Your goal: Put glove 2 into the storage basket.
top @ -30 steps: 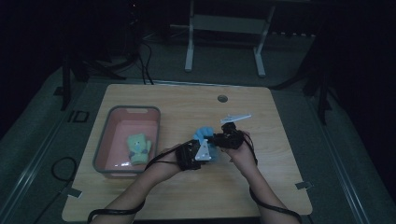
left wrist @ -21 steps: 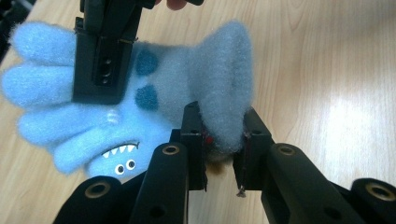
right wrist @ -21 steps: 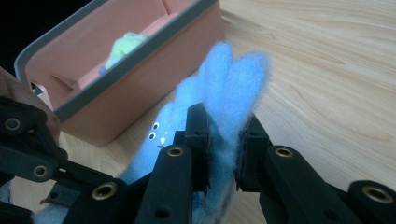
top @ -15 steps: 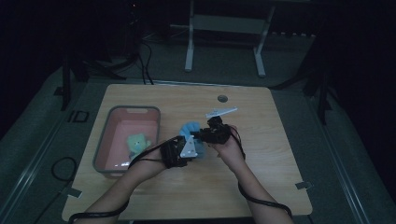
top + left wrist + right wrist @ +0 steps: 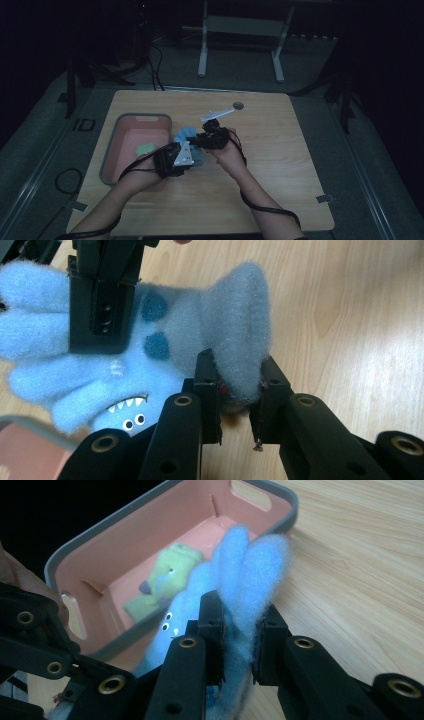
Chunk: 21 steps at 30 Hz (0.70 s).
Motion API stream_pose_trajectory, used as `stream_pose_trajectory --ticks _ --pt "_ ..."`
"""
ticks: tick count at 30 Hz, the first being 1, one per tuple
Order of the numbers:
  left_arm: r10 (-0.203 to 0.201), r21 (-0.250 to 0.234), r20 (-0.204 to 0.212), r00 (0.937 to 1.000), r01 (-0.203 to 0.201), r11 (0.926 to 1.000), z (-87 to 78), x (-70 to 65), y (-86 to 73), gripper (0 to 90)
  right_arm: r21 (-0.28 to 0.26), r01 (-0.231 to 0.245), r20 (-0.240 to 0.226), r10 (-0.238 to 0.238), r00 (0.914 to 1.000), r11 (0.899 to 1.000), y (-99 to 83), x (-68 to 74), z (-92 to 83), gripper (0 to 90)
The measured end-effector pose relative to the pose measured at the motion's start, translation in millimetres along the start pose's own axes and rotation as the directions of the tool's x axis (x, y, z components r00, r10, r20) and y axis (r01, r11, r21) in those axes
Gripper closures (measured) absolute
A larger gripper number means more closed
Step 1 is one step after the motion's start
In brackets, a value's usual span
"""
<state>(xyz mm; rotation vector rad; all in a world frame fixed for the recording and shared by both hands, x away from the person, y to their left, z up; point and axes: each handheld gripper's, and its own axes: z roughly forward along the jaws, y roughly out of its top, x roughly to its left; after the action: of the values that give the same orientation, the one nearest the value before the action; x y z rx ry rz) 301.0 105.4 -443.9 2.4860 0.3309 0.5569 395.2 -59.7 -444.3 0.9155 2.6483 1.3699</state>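
Note:
A fuzzy light-blue glove (image 5: 186,135) with a monster face and dark blue spots hangs just above the wooden table (image 5: 280,165), beside the pink bin (image 5: 116,150). My left gripper (image 5: 192,151) is shut on the glove's cuff (image 5: 240,330). My right gripper (image 5: 199,142) is shut on the glove's fingers (image 5: 252,562). In the left gripper view the right gripper's jaw (image 5: 100,305) crosses the glove (image 5: 160,345) at the upper left. A green glove (image 5: 167,580) lies inside the bin (image 5: 280,522), also seen from above as a green glove (image 5: 145,149).
The bin, pink with a grey rim, stands at the table's left. A small round hole (image 5: 238,105) sits near the table's far edge. A white metal stand (image 5: 240,30) and cables (image 5: 150,55) are on the floor behind the table.
Both hands have carried the blue glove leftward and slightly up, from the table's middle to the bin's right edge. Both grips are unchanged.

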Motion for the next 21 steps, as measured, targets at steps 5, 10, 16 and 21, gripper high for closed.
stream_pose_trajectory --ticks 5,10,16,21 --pt "-0.007 0.010 -0.011 0.9999 0.007 0.9999 -7.5 2.7 -8.4 77.2 -0.005 0.006 -0.023 -0.006 0.9997 1.000 7.6 7.6 9.5 78.4" --pt "-0.022 0.020 -0.022 0.9995 0.022 0.9996 -16.0 5.8 -18.7 77.2 -0.007 0.013 -0.036 -0.014 0.9992 1.000 15.3 14.7 19.8 78.4" --pt "-0.041 0.030 -0.033 0.9986 0.042 0.9987 -24.1 8.5 -34.8 77.2 -0.003 0.027 -0.049 -0.028 0.9984 1.000 23.0 26.4 36.3 78.4" --pt "-0.065 0.041 -0.043 0.9970 0.067 0.9970 -31.6 11.6 -51.0 77.2 0.002 0.029 -0.072 -0.029 0.9970 1.000 29.3 34.4 52.9 78.4"
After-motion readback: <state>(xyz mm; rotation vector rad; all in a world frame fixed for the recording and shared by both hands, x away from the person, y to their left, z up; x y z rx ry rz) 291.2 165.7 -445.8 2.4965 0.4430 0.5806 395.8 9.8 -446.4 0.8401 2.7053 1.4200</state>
